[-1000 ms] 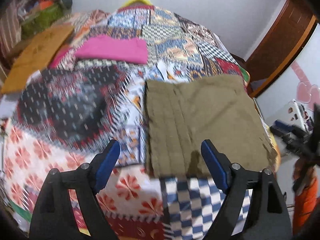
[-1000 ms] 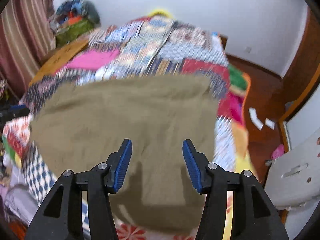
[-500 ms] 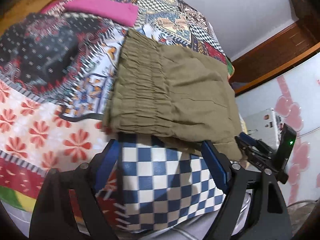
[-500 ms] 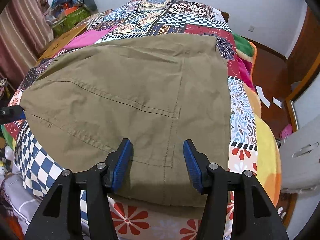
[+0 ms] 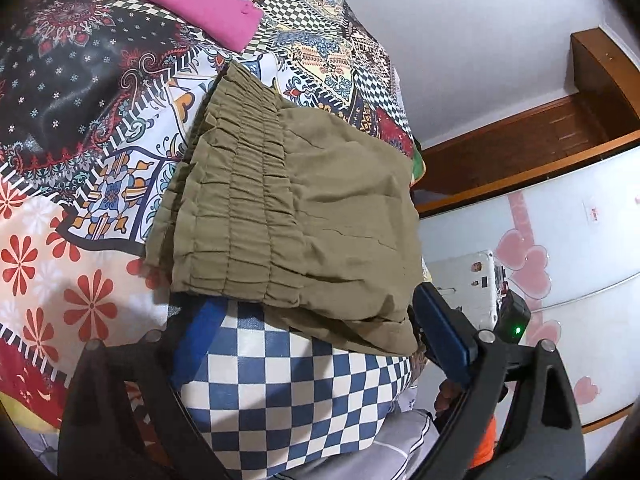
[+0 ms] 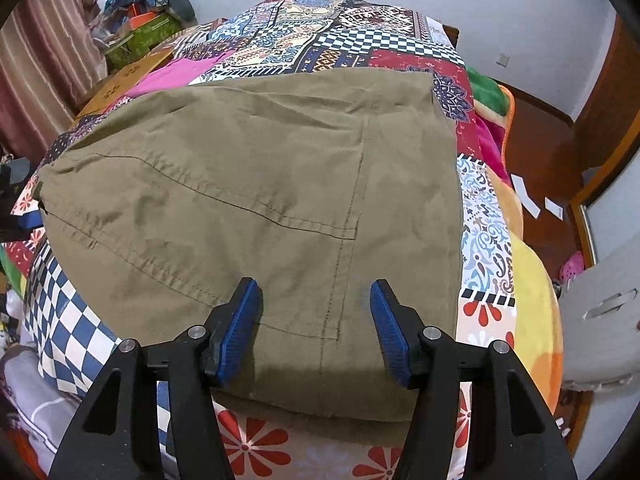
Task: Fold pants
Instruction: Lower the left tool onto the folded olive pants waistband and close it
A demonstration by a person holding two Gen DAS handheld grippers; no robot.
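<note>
- Since a second ago both my views have closed in on the folded olive-green cotton pants; they now fill most of the right wrist view, and in the left wrist view the picture has rolled so the bed slants.
- My left gripper, black-framed with blue pads, has just been widening its jaws; they stand far apart at the near corner of the pants. Their near edge, by the gathered waistband, lies in the gap, and neither pad presses on the cloth.
- My right gripper has also just been opening a little. Its jaws stand apart above the stitched pocket panel of the pants, and I see no pinch of cloth between the blue pads.
- The pants lie folded into a rough square on the patchwork bedspread, close to the bed's near edge, partly over a blue-and-white checked patch and beside red-flower patches.
- A folded magenta garment lies well apart from the pants, towards the far left of the bed.
- In the left wrist view the other gripper, with a small green light, shows just past the right corner of the pants.
- Past the bed's right edge are a dark wooden floor and a white wall.
</note>
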